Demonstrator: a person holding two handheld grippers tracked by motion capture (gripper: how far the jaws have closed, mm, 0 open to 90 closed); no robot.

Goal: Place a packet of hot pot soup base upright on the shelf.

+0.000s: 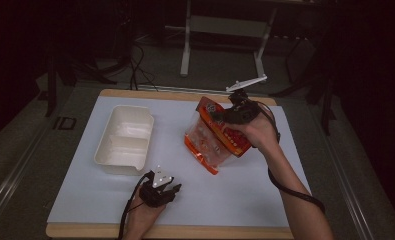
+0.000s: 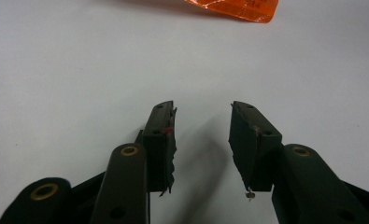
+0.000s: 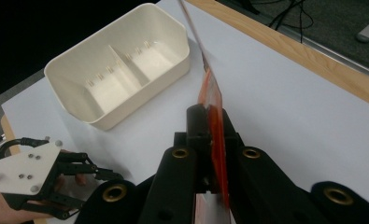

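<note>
The right gripper [image 1: 224, 116] is clamping its jaws on the top edge of an orange snack bag [image 1: 212, 137], which is hanging to the right of the white two-compartment container [image 1: 123, 140]. The left gripper [image 1: 171, 190] is resting just in front of the container, jaws apart and holding nothing.

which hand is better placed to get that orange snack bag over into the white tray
Right, most likely. The right gripper is already shut on the top edge of the orange bag, lifting it tilted above the table. The left gripper rests open near the table's front edge, holding nothing, beside the white divided tray.
</note>
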